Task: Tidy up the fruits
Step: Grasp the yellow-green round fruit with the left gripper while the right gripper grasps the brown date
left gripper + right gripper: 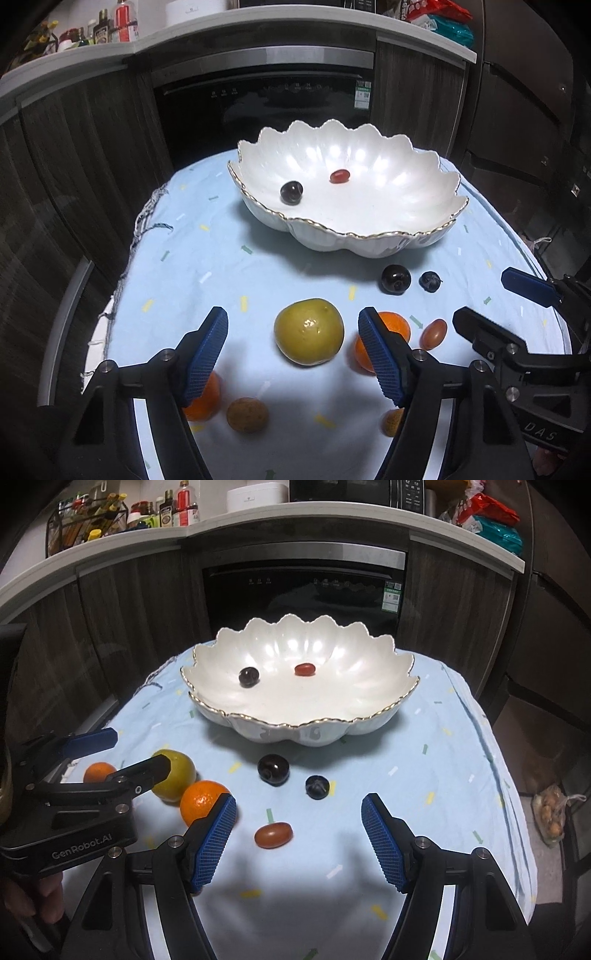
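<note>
The yellow-green fruit (308, 331) sits on the blue cloth (207, 258) directly ahead of the left gripper (291, 328), framed between its two blue pads, which stand wide of it on either side with cloth showing in each gap; nothing is held. It is round, so no axis matters for that pinch. The small reddish-brown oval fruit (273, 835) lies just ahead of the right gripper (299, 814), nearer its left pad than its right, with its long axis running across the jaw line from pad to pad. That gripper also stands open and empty. An orange (202, 800) touches or nearly touches the outside of the right gripper's left pad, between the two tools. Beyond both, farther forward, two dark round fruits (273, 769) rest on the cloth, and past them the white scalloped bowl (369, 686) holds one dark fruit and one red one. Each hand appears nearest its own target; closing on the oval end to end looks less secure than across its width.
</note>
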`<state>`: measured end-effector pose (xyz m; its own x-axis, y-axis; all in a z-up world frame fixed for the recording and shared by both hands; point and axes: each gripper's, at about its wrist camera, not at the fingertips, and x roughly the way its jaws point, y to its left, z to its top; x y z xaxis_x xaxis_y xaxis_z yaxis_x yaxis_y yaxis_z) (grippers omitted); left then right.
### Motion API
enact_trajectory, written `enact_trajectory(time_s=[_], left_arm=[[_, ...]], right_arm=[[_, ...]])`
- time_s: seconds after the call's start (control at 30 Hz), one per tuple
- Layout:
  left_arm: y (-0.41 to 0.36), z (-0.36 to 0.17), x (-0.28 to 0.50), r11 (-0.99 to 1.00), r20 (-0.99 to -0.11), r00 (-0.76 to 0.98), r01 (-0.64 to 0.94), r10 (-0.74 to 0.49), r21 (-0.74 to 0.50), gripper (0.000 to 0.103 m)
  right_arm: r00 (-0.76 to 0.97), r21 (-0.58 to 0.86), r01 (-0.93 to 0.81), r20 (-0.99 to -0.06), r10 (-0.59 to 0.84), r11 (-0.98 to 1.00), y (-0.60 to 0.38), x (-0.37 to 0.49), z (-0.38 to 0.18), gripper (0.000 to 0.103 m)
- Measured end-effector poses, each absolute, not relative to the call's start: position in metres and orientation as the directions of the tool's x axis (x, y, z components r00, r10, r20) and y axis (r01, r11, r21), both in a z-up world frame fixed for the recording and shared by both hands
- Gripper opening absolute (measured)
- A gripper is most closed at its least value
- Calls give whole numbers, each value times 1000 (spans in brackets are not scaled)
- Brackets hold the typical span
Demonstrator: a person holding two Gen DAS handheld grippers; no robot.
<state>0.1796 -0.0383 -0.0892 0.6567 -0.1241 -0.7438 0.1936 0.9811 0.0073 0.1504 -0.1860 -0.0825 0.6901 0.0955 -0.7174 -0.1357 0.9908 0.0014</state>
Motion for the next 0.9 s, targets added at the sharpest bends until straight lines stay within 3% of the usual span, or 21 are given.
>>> enact_trajectory(time_s=[0.33, 0.47, 0.67, 0.77, 0.9], left_arm=[[-40, -103, 188, 979, -776, 615, 201, -143, -21, 64], [-39, -108, 192, 980, -788, 598, 198, -149, -35, 60], [-40, -113, 195, 977, -793, 585, 207, -169, -56, 56], [-43, -115, 195, 972, -794, 579, 226, -185, -61, 48], [-44, -115, 195, 971, -792, 580, 231, -191, -65, 48]], right_arm=[[645, 0, -167, -757, 110, 986, -177, 157, -101, 71], [620, 12, -167, -777, 115, 986, -178, 163, -109, 63], [601, 23, -173, -790, 124, 985, -177, 168, -117, 62], [580, 28, -183, -804, 131, 983, -174, 170, -123, 55], [564, 29, -185, -816, 130, 982, -174, 172, -128, 43]])
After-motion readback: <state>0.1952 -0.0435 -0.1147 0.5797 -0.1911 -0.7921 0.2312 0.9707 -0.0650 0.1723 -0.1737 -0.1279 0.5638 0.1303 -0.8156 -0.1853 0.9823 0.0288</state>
